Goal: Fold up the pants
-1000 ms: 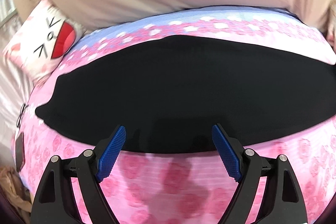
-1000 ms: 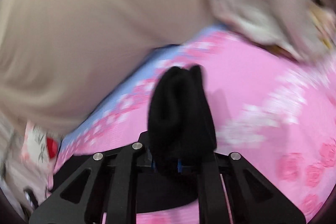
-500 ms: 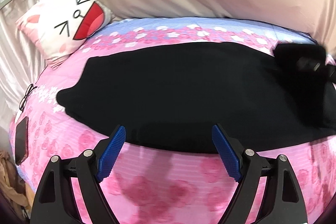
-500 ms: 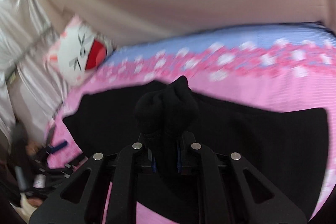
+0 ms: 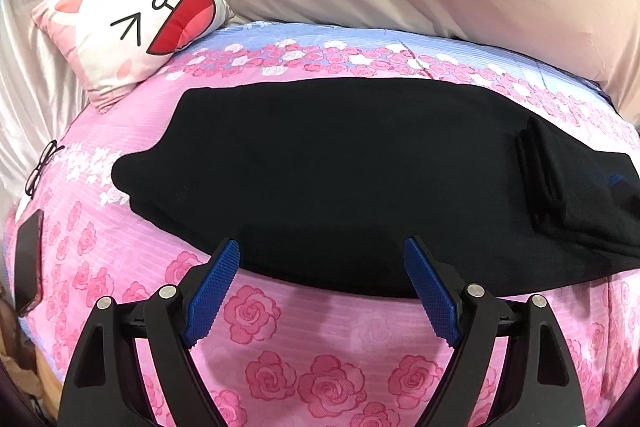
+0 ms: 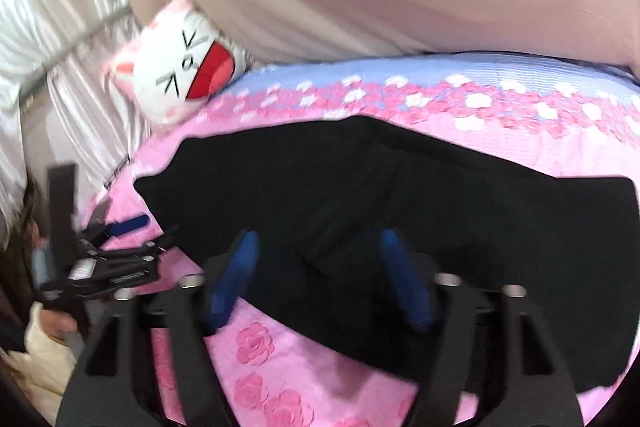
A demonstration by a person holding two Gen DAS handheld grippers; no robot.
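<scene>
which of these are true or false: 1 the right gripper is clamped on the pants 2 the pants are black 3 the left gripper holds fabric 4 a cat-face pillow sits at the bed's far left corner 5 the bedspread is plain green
1. False. The right gripper has just been opening; its jaws stand apart over the pants, with no fabric pinched between the pads.
2. True. They lie spread across the bedspread.
3. False. The left gripper is open and empty at the pants' near edge.
4. True. The cat-face pillow leans there.
5. False. It is pink with roses and a blue band along the far side.
</scene>
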